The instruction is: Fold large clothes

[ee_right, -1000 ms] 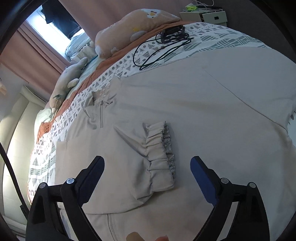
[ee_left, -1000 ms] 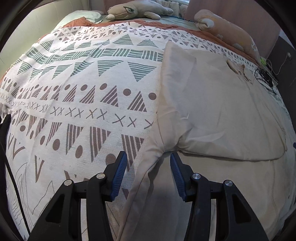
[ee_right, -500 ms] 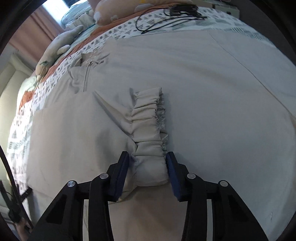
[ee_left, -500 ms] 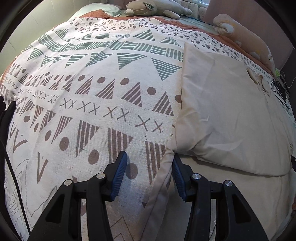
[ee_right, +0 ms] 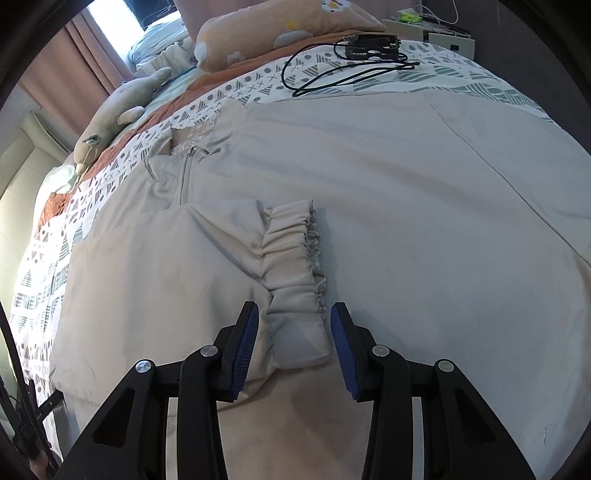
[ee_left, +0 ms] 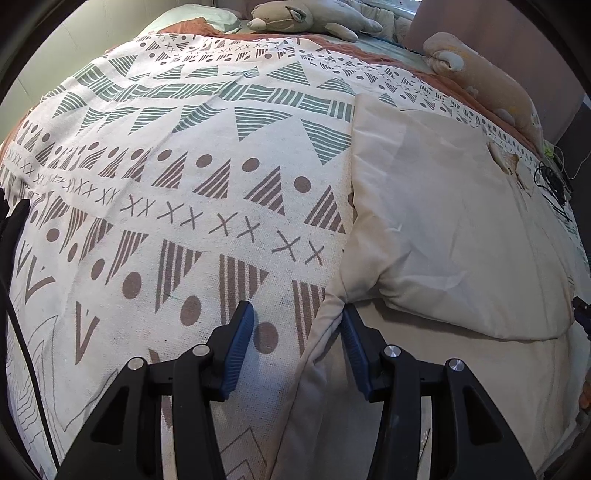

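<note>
A large beige garment lies spread on a patterned bedspread, its sleeve folded across the body. In the left wrist view the garment fills the right side. My left gripper is open and straddles the garment's side edge at the armpit fold, blue pads apart. My right gripper is open with its pads on either side of the gathered elastic sleeve cuff, the cuff end lying between them, not squeezed.
Plush toys and a peach pillow lie at the bed's head. A black cable and device lie on the bedspread beyond the garment. A nightstand stands at the far right.
My left gripper slid left along the garment's edge. My right gripper narrowed from wide open and moved down around the sleeve cuff, then drew back slightly.
</note>
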The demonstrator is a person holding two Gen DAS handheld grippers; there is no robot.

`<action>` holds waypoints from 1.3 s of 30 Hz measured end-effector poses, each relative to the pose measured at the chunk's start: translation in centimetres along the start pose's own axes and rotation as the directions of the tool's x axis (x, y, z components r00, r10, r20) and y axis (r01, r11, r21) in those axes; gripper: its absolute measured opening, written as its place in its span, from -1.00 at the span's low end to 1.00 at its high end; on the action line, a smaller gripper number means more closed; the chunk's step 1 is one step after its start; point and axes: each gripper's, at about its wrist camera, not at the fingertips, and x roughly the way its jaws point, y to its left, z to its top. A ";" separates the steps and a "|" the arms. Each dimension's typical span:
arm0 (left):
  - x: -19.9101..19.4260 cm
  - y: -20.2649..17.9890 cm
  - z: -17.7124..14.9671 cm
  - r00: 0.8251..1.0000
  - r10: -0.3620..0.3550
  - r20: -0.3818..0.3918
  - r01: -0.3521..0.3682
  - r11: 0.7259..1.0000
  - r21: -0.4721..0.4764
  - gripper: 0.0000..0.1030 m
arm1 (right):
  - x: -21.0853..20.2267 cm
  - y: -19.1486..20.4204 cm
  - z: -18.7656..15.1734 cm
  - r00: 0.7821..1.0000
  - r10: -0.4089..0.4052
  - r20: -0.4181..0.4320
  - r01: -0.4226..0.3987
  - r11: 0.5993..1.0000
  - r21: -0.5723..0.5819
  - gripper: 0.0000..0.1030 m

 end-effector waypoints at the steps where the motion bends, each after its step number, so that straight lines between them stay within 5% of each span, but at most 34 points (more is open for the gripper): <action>1: -0.2 0.1 -0.1 1.000 0.000 0.005 0.000 1.000 -0.001 -0.04 | -0.3 0.1 -0.8 1.000 0.000 -0.014 -0.001 1.000 -0.012 -0.26; 5: -0.7 0.2 -0.4 1.000 -0.003 0.012 0.003 1.000 -0.004 -0.04 | 1.0 0.9 -1.7 0.996 -0.043 -0.078 0.035 0.994 -0.102 -0.03; 8: -0.5 0.2 -0.6 1.000 0.004 0.008 -0.004 1.000 0.002 -0.04 | 1.2 1.6 -1.6 0.993 -0.114 -0.042 0.105 0.979 -0.175 0.18; 15: 0.1 0.0 -0.4 0.999 0.036 -0.004 -0.036 0.999 0.005 -0.04 | 1.6 0.5 -1.1 0.982 -0.187 -0.008 0.185 0.978 -0.094 0.22; 24: -0.8 0.0 0.2 1.000 0.022 0.000 -0.022 0.999 -0.025 -0.04 | -0.2 0.3 -1.0 0.990 -0.135 0.032 0.137 0.989 -0.063 0.22; 29: -3.5 0.5 -0.1 0.999 0.010 0.043 -0.006 0.997 -0.081 -0.04 | -1.5 -0.5 -1.6 0.998 -0.052 0.027 0.053 0.998 -0.022 0.22; 34: -7.0 0.2 -1.2 0.995 -0.021 0.101 0.031 0.994 -0.102 -0.04 | -2.7 -1.0 -2.5 0.998 -0.054 0.009 0.054 0.998 -0.009 0.26; 39: -9.2 -0.3 -2.5 0.989 -0.026 0.145 0.039 0.995 -0.087 -0.04 | -4.0 -0.9 -4.3 0.997 -0.070 0.023 0.071 0.997 -0.012 0.65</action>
